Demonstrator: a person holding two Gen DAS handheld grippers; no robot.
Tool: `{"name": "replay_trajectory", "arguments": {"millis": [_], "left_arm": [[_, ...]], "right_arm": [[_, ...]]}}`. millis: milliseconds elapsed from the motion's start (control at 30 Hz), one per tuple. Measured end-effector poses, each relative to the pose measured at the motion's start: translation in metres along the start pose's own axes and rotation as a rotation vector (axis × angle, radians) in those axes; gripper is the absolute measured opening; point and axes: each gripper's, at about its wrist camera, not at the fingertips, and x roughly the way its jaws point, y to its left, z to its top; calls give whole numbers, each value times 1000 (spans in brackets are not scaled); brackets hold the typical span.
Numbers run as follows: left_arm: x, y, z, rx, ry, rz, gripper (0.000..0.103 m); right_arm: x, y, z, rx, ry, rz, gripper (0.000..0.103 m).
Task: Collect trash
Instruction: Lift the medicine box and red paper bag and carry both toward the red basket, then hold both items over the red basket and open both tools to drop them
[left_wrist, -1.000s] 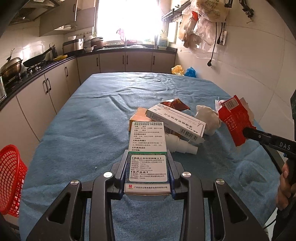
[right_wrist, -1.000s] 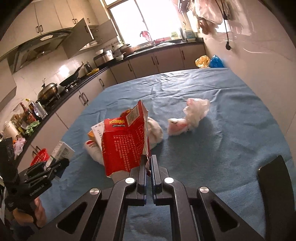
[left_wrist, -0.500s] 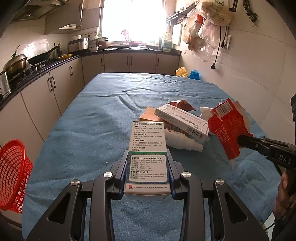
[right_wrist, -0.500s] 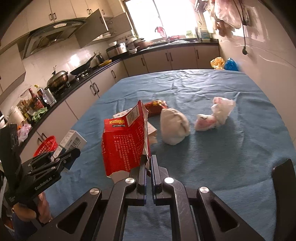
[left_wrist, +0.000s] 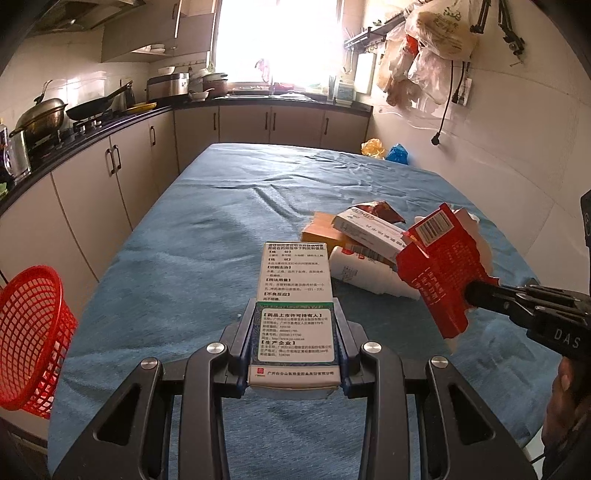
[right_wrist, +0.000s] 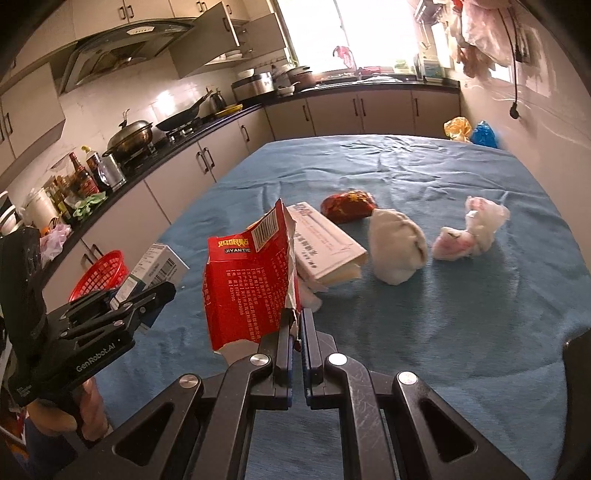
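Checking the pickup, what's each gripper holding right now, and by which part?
Left gripper clamps the medicine box by its near end; right gripper pinches the torn red packet at its lower edge.

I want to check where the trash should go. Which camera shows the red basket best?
The left wrist view: the red basket hangs past the table's left edge, with its mesh wall and rim clear, though the picture's edge cuts it off. In the right wrist view the basket is small, half hidden behind the left gripper.
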Motion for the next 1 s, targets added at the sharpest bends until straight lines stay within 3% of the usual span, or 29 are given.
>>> {"name": "replay_trajectory", "arguments": {"millis": [667,1000], "left_arm": [[-21,37,-6,-79,-35,32,34],[-49,79,-6,-159,-93,77,34]], "right_arm": [[21,48,11,-91,36,24,5],[36,79,22,-133,62,55,5]]}}
